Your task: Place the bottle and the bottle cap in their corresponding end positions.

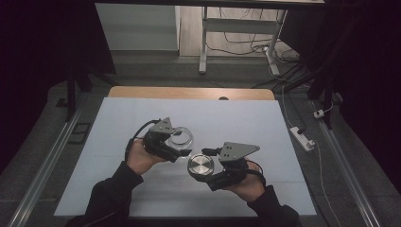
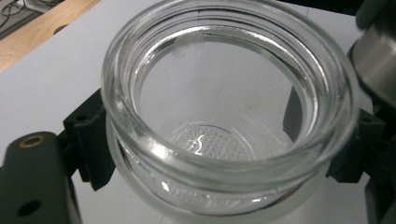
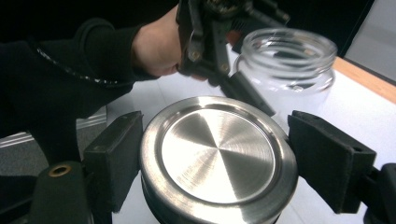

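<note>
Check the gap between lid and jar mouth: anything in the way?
Nothing visible. The left gripper holds the glass jar with its mouth open and empty; the right gripper holds the metal lid just beside it, with only bare table around them.

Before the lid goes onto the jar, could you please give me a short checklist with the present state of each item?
1. Left gripper shut on glass jar: ok.
2. Right gripper shut on metal lid: ok.
3. Jar mouth open and unobstructed: ok.
4. Jar empty inside: ok.
5. Lid lined up over the mouth: not ok, it sits beside the jar.
6. Lid's inner thread clean: cannot tell.
</note>
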